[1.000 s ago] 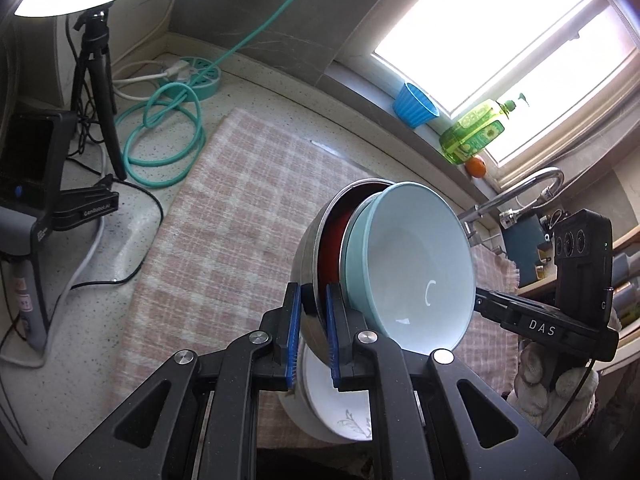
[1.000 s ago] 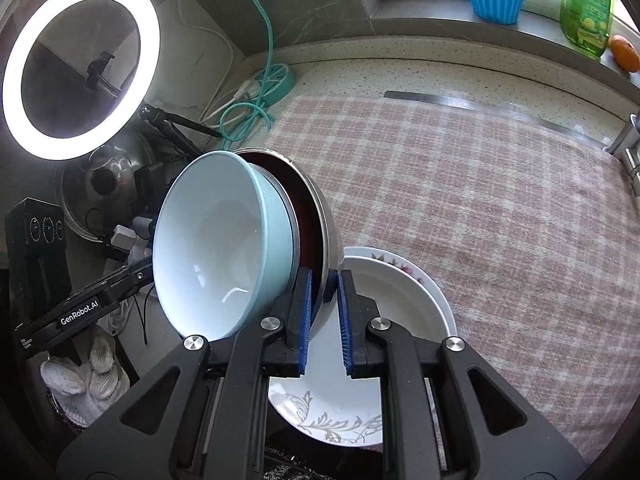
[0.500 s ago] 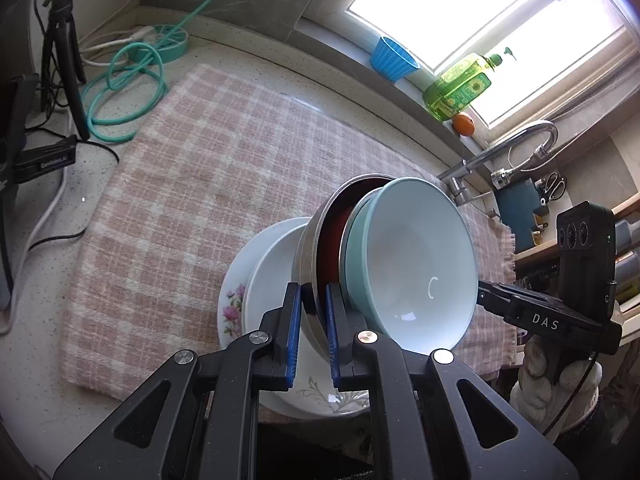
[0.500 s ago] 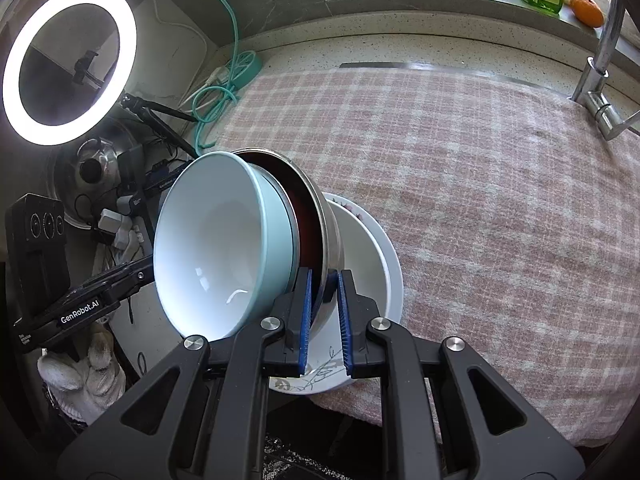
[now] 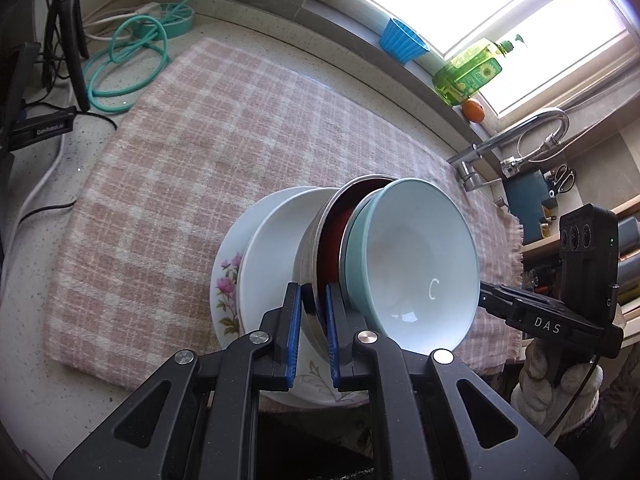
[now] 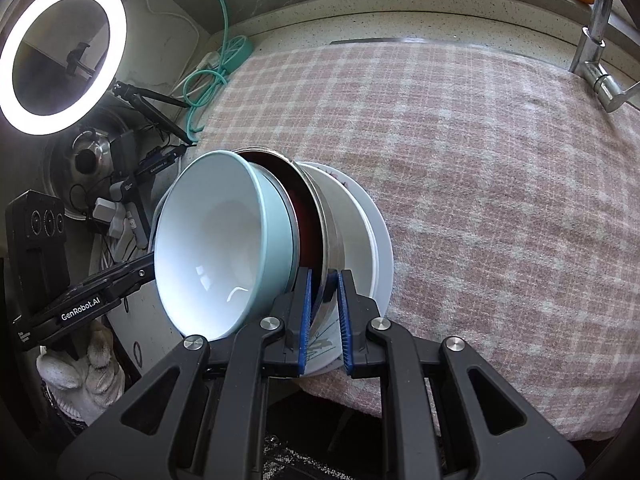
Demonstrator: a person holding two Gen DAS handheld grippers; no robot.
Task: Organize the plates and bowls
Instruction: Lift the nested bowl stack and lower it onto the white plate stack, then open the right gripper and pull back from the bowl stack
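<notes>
A nested stack of a steel bowl (image 5: 316, 240), a dark red bowl (image 5: 332, 236) and a pale teal bowl (image 5: 416, 256) is held tilted on its side above white plates (image 5: 272, 256) on the checked cloth. My left gripper (image 5: 313, 340) is shut on the steel bowl's rim. My right gripper (image 6: 323, 320) is shut on the same rim from the opposite side, with the steel bowl (image 6: 328, 220) and the teal bowl (image 6: 216, 248) in its view. The lower plate (image 5: 226, 284) has a floral print. The plates (image 6: 376, 240) sit near the cloth's front edge.
A pink checked cloth (image 5: 224, 148) covers the counter. A tap (image 5: 520, 136) stands at the right, a blue cup (image 5: 400, 40), soap bottle (image 5: 468, 74) and orange (image 5: 473, 110) on the sill. A ring light (image 6: 60, 56), tripod and teal hose (image 5: 128, 60) crowd the left.
Both grippers have carried the bowl stack lower, closer to the white plates. The views have drawn back toward the front edge; the grips are unchanged.
</notes>
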